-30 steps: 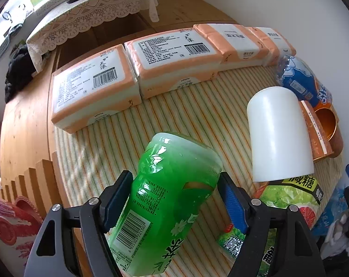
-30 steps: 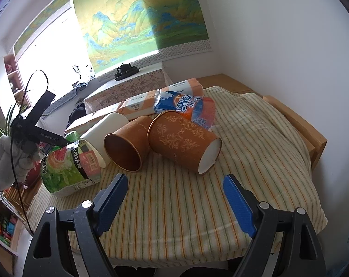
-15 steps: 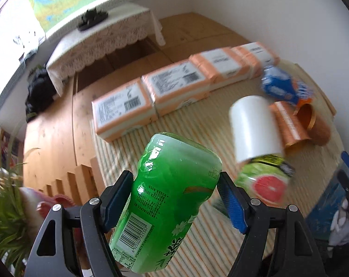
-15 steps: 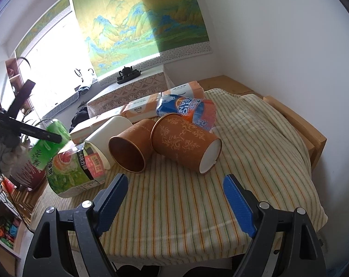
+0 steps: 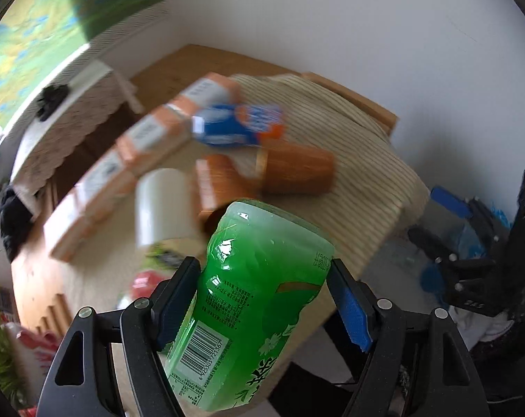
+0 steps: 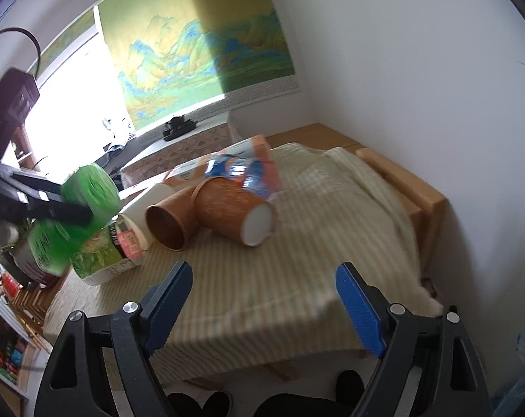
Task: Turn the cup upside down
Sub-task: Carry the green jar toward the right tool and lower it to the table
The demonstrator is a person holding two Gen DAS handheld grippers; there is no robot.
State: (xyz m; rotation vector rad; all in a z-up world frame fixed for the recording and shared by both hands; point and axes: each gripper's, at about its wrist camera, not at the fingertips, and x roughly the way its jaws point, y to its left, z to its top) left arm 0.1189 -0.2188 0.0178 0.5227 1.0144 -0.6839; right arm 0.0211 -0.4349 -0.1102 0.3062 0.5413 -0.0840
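Step in hand: carry-and-rotate phase of the flip. Left claw is clamped on a translucent green plastic cup with printed label and barcode, pads pressing its sides approx. mid-body. Cup is held in the air, clear of the striped-cloth-covered bench, off its left end per right wrist view, where the green cup shows tilted in the black claw. Which end is the mouth: cannot tell; the end facing away from the camera looks closed, but blur and glare prevent confirmation.

Right claw stands wide apart, holding nothing, hovering over the near edge of the bench.

Other items on bench, all lying on their sides: two brown patterned paper cups, a plain white cup, a blue-and-orange printed cup, a green-and-pink labelled tub. Row of orange-and-white packs along the far edge.

Assessment: flip not complete; cup not yet set down. Next move likely calls for wrist roll until rim faces down, then lowering onto a bare patch of cloth w/o striking the labelled tub, then release. Soft cloth may let the cup tip; set down square.
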